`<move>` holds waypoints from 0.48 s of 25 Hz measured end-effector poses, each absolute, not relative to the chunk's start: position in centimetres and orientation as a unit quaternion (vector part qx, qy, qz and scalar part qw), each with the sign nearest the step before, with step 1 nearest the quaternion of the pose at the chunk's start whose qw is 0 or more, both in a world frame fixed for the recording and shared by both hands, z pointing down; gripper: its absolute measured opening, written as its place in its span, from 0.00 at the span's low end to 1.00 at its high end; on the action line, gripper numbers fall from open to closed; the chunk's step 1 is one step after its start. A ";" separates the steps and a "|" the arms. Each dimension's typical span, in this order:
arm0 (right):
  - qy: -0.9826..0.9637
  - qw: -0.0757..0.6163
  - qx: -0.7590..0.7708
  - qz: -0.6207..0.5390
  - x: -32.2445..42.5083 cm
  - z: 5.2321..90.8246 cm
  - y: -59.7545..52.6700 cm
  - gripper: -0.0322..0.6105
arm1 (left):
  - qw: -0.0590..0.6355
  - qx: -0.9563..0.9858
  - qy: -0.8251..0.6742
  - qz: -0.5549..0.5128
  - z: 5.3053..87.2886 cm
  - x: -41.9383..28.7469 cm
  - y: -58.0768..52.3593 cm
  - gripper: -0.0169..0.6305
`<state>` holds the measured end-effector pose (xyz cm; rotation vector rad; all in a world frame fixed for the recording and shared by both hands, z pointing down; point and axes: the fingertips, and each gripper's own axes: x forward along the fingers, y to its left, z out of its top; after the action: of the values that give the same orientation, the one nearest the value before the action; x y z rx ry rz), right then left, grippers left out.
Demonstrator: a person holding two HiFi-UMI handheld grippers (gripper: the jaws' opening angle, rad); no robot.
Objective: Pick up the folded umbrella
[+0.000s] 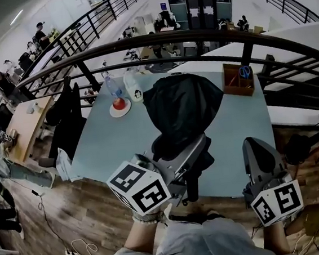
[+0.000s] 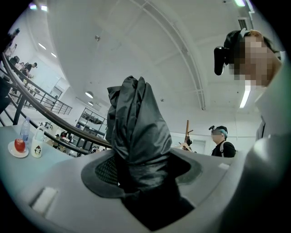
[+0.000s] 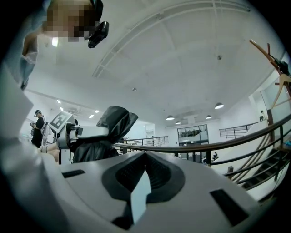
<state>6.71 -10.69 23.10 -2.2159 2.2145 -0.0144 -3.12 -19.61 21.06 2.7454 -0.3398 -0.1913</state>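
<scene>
The folded umbrella [image 1: 183, 107] is a black bundle of shiny fabric, held up above the pale blue table [image 1: 110, 146]. My left gripper [image 1: 195, 150] is shut on the umbrella's lower end. In the left gripper view the umbrella [image 2: 136, 127] rises upright from between the jaws of the left gripper [image 2: 136, 170], which pinch its fabric. My right gripper [image 1: 254, 145] is off to the right near the table's front edge, shut with nothing in it. In the right gripper view the right gripper [image 3: 145, 159] has its jaws together, and the umbrella [image 3: 111, 120] shows at the left in the left gripper [image 3: 86, 133].
At the table's back left are a water bottle [image 1: 112, 86], a red apple on a plate [image 1: 119, 105] and a white bottle [image 1: 134, 90]. A wooden box with scissors [image 1: 238, 80] sits at the back right. A dark railing [image 1: 195, 35] curves behind the table. A jacket-draped chair [image 1: 68, 117] stands at the left.
</scene>
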 end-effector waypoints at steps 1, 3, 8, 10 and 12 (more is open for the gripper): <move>0.708 0.005 -0.706 -0.003 6.8 23.0 -10.7 0.05 | 0.184 0.973 -0.123 -0.067 21.1 -3.1 -19.4 0.47; 0.712 0.006 -0.702 -0.002 7.0 22.9 -10.7 0.05 | 0.190 0.971 -0.126 -0.066 21.3 -3.0 -19.1 0.47; 0.714 0.013 -0.700 0.001 7.3 22.6 -10.5 0.05 | 0.187 0.972 -0.131 -0.059 21.6 -3.1 -17.9 0.47; 0.714 0.015 -0.700 -0.001 7.5 22.8 -10.4 0.05 | 0.182 0.973 -0.133 -0.055 21.7 -2.9 -17.6 0.47; 0.714 0.016 -0.700 -0.003 7.6 23.0 -10.4 0.05 | 0.181 0.973 -0.133 -0.053 21.9 -2.7 -17.4 0.47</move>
<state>7.62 -10.44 22.96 -2.1762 2.2213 -0.0088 -2.75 -17.44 21.87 2.7479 -0.3768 -0.1502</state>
